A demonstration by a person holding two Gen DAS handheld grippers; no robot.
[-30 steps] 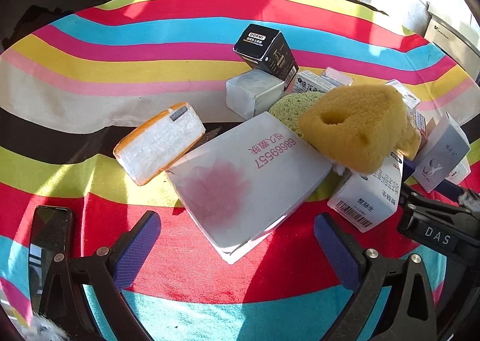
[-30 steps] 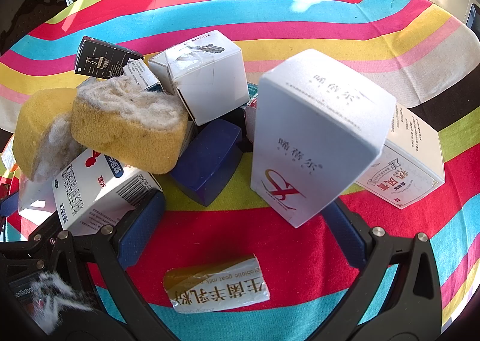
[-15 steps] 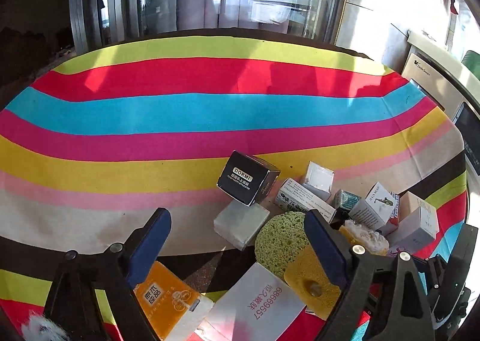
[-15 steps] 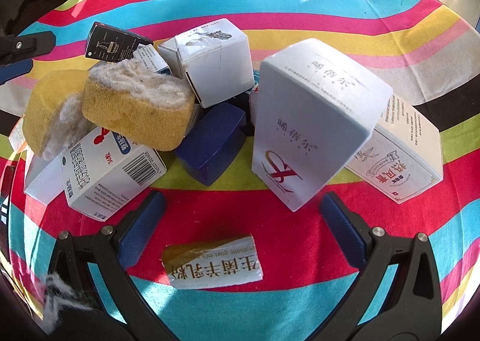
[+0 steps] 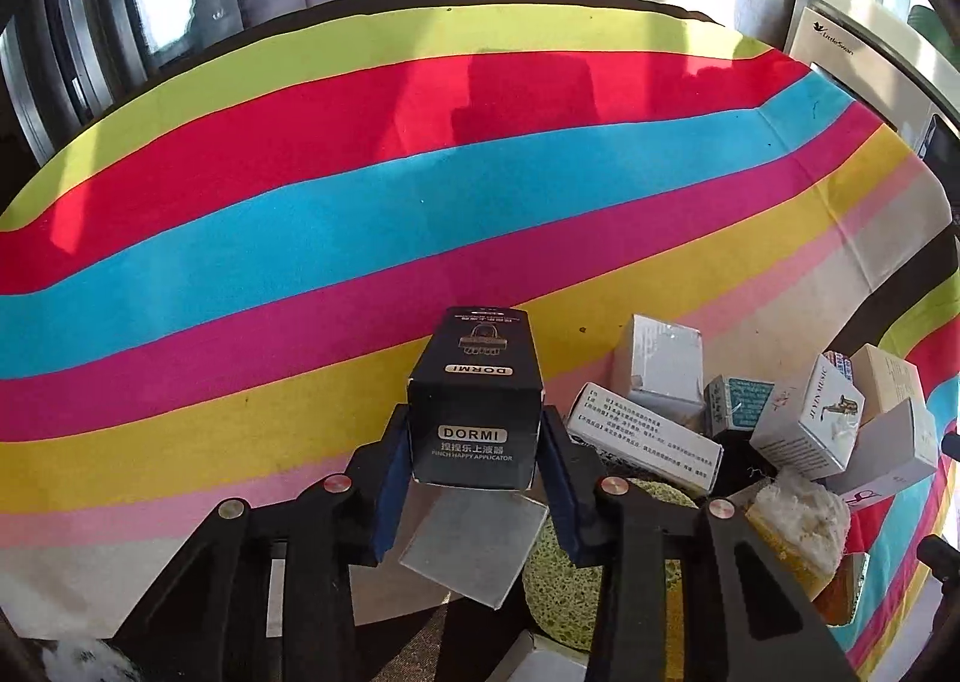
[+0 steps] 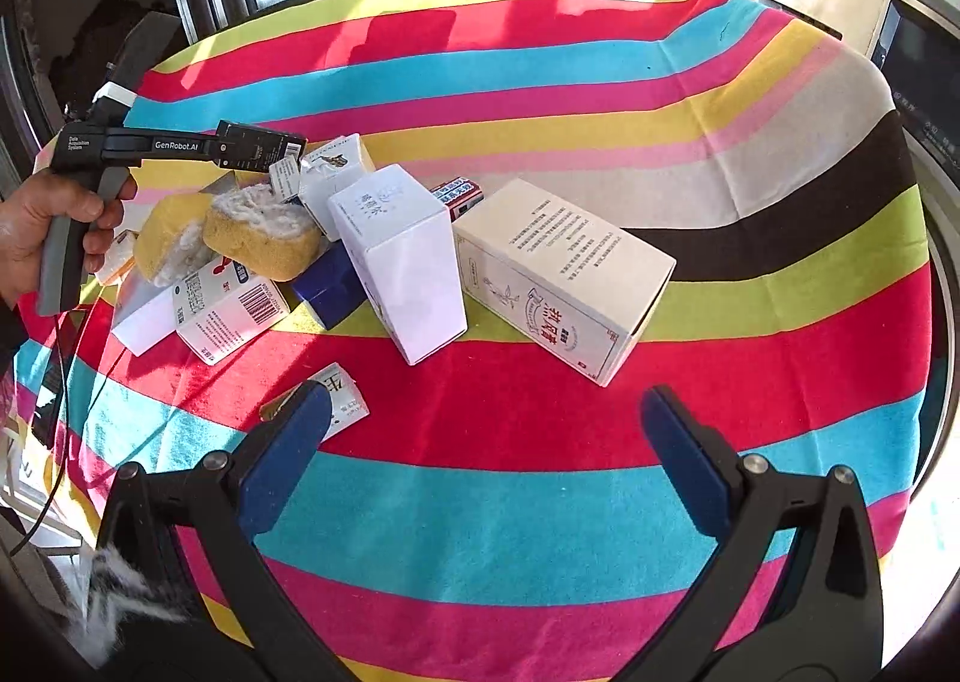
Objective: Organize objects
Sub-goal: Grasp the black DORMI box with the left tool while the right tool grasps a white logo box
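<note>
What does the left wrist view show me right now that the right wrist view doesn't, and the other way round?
Only the left wrist view: the printed DORMI face of the black cardboard box, pressed between the left gripper fingers, jaws just closed on it, and the grey square packet below.

Only the right wrist view: the hand on the left gripper's handle, the open, empty right gripper, the large cream carton.

Both: the striped cloth, the black box, the yellow sponge with white fluff.
</note>
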